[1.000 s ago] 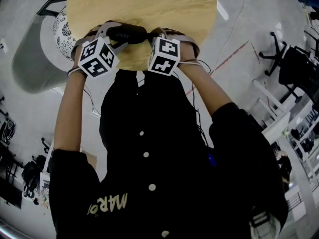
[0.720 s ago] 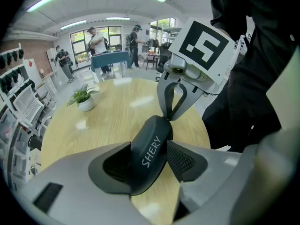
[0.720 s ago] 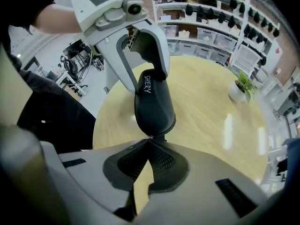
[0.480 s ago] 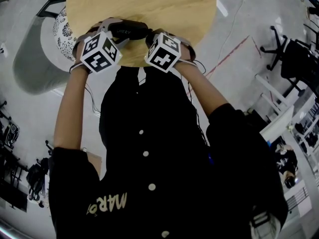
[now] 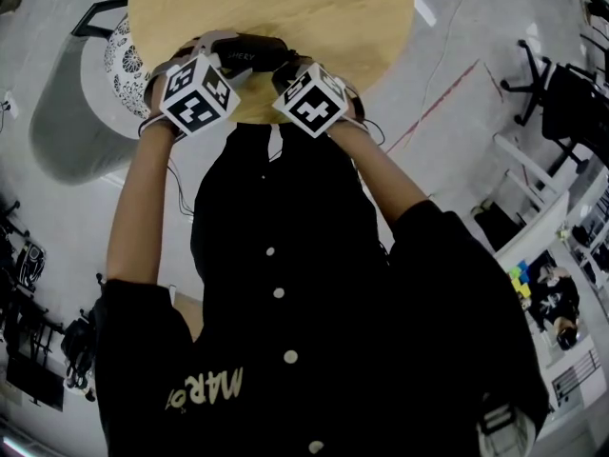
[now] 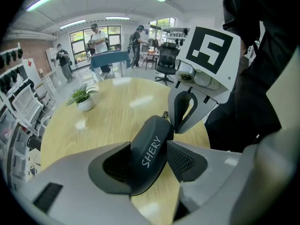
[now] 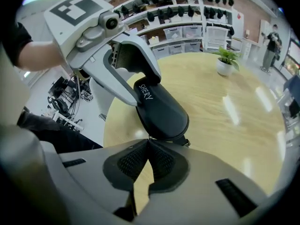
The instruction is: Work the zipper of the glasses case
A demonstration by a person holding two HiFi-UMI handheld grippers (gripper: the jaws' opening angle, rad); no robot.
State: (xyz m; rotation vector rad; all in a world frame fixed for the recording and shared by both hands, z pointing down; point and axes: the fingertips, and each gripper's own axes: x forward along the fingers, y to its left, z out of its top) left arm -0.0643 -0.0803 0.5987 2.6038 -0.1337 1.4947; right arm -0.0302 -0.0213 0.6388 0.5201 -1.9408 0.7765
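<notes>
The black glasses case (image 6: 149, 149) marked SHERY lies clamped between the pads of my left gripper (image 6: 147, 161), over the near edge of the round wooden table (image 5: 285, 8). In the head view the case (image 5: 252, 53) spans between the two marker cubes. My right gripper (image 7: 149, 140) is shut with its tips pressed against the rounded end of the case (image 7: 161, 111), where the zipper runs; the pull itself is hidden between the pads. A small black tab (image 7: 186, 143) sticks out beside the tips. From the left gripper view, the right gripper (image 6: 172, 125) meets the far end of the case.
A small potted plant (image 6: 82, 97) stands on the far side of the table. A grey chair (image 5: 71, 112) sits to the left of the table. Office chairs, shelves and people (image 6: 98, 39) are in the background. The person's torso is close behind both grippers.
The right gripper's cube has rolled about its own line and shifted slightly along the case's end. The left gripper keeps the case clamped in the same place.
</notes>
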